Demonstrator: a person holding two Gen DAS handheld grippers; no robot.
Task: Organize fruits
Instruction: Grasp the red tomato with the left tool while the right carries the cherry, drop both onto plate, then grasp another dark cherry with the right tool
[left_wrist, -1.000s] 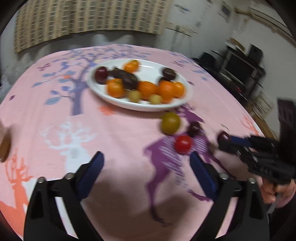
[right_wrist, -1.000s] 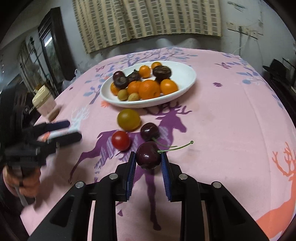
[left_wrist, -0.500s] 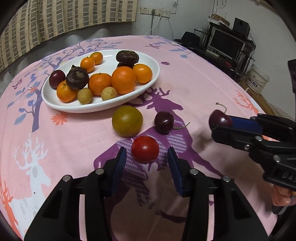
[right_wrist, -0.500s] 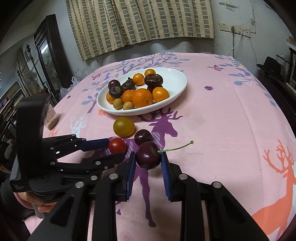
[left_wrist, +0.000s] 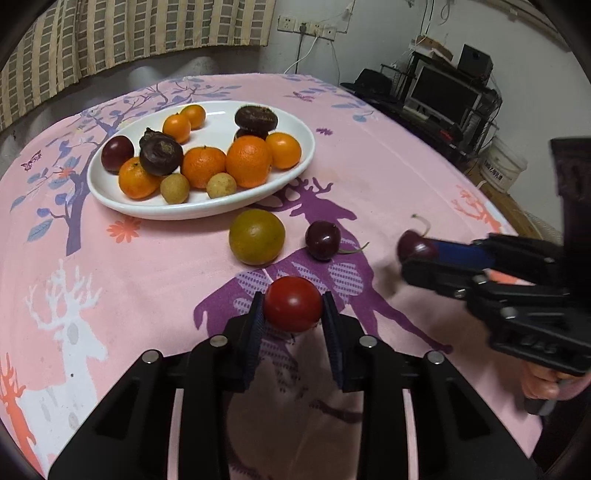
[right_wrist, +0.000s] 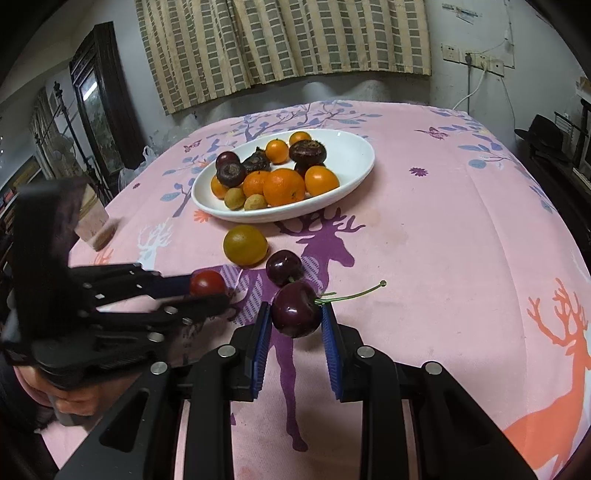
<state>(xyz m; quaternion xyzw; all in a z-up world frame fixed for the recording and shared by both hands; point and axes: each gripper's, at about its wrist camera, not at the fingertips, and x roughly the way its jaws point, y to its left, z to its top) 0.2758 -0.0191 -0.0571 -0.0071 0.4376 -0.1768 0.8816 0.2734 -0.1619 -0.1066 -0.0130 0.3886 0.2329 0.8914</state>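
Gripping a red cherry tomato (left_wrist: 292, 303), left gripper (left_wrist: 293, 314) is clenched on it above the pink deer-print tablecloth (left_wrist: 388, 177). Right gripper (right_wrist: 296, 325) clamps a dark cherry (right_wrist: 296, 308), stem sticking out right. Loose second cherry (left_wrist: 322, 240) and greenish citrus (left_wrist: 256, 242) sit just before the white plate (left_wrist: 295, 162) of fruit. Cloth open rightward. Writing on the right gripper's body unreadable. Striped curtain (right_wrist: 280, 44) behind.

light: dim indoor | edges: fisheye-warped, vignetted | focus: mostly sharp
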